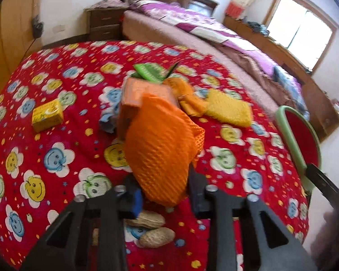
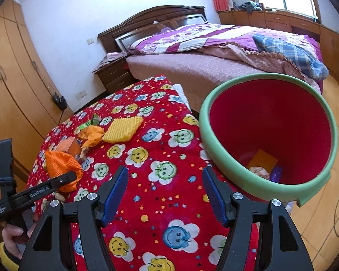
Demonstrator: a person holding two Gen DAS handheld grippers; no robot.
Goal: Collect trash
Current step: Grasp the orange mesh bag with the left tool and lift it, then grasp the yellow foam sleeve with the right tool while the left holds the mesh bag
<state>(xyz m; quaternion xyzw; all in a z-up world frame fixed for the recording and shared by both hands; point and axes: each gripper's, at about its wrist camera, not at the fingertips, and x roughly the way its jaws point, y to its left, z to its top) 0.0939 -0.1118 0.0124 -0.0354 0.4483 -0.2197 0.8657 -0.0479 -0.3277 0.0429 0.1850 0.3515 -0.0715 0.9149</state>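
My left gripper (image 1: 163, 192) is shut on an orange foam net (image 1: 162, 149), which hangs just above the red smiley-flower cloth (image 1: 56, 158). The right wrist view shows that net (image 2: 61, 167) at the far left. Behind it lie an orange box (image 1: 142, 94), a green wrapper (image 1: 150, 72), a crumpled orange wrapper (image 1: 187, 99) and a yellow foam net (image 1: 228, 110). A yellow box (image 1: 47, 115) sits to the left, and peanut shells (image 1: 151, 230) lie under the gripper. My right gripper (image 2: 165, 194) is open and empty over the cloth, beside the red bin with a green rim (image 2: 205, 135).
The bin holds a yellow foam piece (image 2: 263, 158), crumpled paper and a purple item. A bed (image 2: 192, 67) with purple bedding stands behind the table, with a nightstand (image 2: 113, 74) and wooden wardrobes (image 2: 11, 79) to the left. A person's hand (image 2: 11, 237) holds the left gripper.
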